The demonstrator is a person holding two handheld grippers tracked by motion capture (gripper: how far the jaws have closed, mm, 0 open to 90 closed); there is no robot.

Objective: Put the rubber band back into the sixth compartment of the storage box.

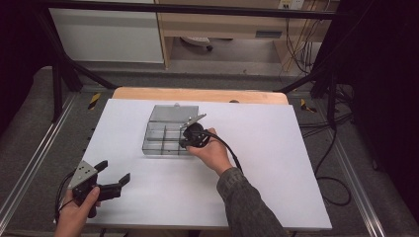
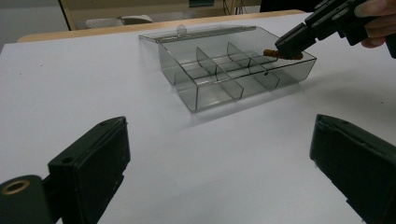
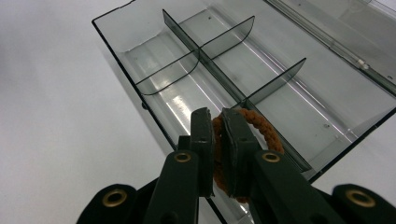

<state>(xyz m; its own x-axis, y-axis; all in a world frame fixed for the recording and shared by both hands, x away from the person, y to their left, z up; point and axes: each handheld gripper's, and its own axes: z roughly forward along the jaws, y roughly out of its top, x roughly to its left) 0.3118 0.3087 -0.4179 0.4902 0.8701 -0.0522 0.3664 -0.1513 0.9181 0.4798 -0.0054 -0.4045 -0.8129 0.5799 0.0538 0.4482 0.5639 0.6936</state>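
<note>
A clear divided box (image 3: 280, 60), lid laid open, is seen across the upper frame of the right gripper view, its compartments bare. A brown hair tie (image 3: 261, 128) is pinched edge-on by the right gripper (image 3: 214, 122) above the box's near corner compartment. The left gripper (image 1: 112, 172) is held open at lower left.

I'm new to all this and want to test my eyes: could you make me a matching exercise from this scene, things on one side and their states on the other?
Things:
1. left hand-held gripper
2. right hand-held gripper
3. brown hair tie
4. clear divided box

States:
A. pinched between two jaws
B. lid folded back, lying open
C. jaws spread wide, holding nothing
D. jaws closed over the box

Pairs: 1-C, 2-D, 3-A, 4-B
</note>
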